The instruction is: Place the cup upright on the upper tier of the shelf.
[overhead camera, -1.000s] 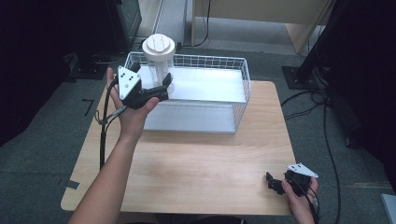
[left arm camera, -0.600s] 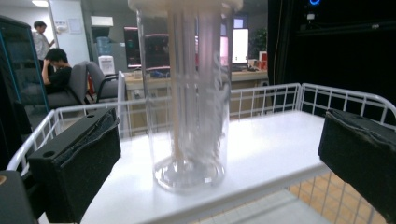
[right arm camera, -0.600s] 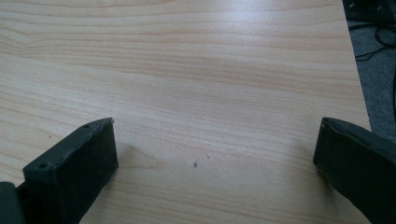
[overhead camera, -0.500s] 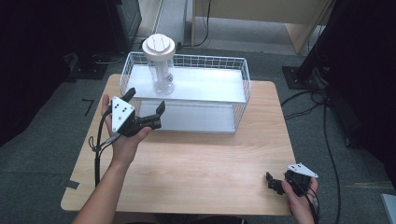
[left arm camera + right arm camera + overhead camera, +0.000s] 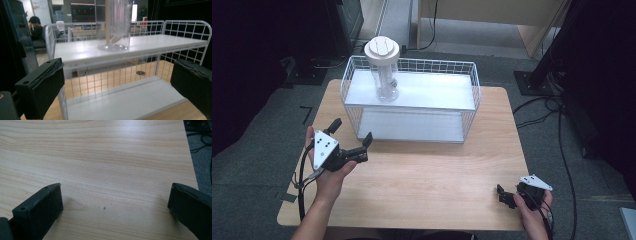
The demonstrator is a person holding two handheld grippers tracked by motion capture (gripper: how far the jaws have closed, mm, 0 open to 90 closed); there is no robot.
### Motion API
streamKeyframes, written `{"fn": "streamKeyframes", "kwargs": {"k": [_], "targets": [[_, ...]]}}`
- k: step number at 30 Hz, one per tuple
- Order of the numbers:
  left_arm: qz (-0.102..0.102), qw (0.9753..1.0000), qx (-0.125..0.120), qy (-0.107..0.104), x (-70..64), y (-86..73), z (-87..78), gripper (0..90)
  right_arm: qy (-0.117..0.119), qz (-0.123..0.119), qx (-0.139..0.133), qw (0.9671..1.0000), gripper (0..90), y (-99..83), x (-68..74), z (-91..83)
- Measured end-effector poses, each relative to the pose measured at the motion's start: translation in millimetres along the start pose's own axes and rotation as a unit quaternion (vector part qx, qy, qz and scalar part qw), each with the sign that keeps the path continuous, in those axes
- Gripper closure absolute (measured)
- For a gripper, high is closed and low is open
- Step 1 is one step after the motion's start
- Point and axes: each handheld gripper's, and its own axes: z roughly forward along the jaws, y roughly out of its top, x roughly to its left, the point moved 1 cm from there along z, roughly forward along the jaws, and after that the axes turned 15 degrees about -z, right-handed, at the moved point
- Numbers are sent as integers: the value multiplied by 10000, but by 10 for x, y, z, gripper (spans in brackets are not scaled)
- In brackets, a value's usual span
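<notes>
A clear jar with a round cream lid [image 5: 382,52] stands upright at the left end of the top shelf of a white wire rack [image 5: 412,107]. In the left gripper view the clear jar [image 5: 117,25] is straight ahead on the shelf. My left gripper [image 5: 352,131] hovers over the table in front of the rack's left end, open and empty, well short of the jar. Both of its wide-apart jaws frame the rack [image 5: 150,50]. My right gripper [image 5: 506,196] rests low at the table's front right corner, open, with bare wood [image 5: 112,170] between its jaws.
The rack has a lower white shelf [image 5: 412,125] with nothing on it. The wooden table [image 5: 432,170] has broad bare room in front of the rack. Cables [image 5: 562,130] and dark stands lie on the floor to the right and behind.
My left gripper has let go of the jar on the top shelf and drawn back toward the person, down to the table's left front. The right gripper has stayed put.
</notes>
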Motion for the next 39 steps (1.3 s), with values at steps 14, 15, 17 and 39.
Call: {"fn": "streamKeyframes", "kwargs": {"k": [14,15,17,39], "targets": [[47,9974,568,440,367,-648,-436,0,-4,-2,3,10000,0,0,1,0],[66,9970,610,473,399,-681,-467,0,-5,1,4,10000,0,0,1,0],[25,9963,651,564,477,-736,-546,0,-4,-1,3,10000,0,0,1,0],[-82,9683,1942,1567,1107,-985,-893,0,-6,-5,1,10000,0,0,1,0]]}}
